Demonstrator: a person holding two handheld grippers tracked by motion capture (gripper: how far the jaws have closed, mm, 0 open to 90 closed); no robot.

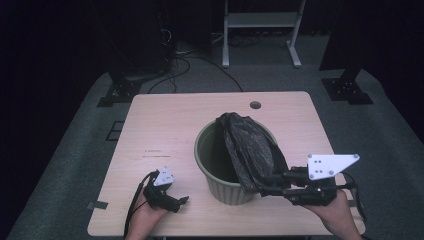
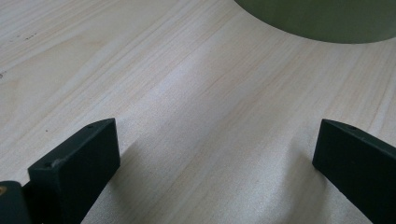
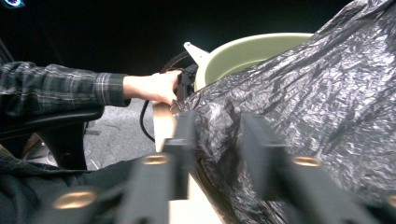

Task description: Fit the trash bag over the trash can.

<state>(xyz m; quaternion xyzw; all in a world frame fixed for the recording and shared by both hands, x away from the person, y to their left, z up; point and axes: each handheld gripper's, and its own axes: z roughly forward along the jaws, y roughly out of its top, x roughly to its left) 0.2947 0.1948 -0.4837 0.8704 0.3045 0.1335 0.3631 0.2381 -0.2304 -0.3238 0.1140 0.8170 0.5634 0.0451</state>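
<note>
My right gripper [image 1: 265, 185] pinches the black bag [image 1: 250, 150], draped over the green bin [image 1: 220, 187] rim. Left gripper [image 1: 181, 201] rests open, empty, on the table [image 1: 165, 120]. Best: keep the pinch firm, draw the edge outward over the rim evenly.

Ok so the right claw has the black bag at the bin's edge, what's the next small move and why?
Probably pull the black bag outward and down over the near right rim of the green bin. The right claw is pinching a fold of it there, and the bag lies bunched across that side instead of lining the bin. The left claw rests open on the table.
</note>
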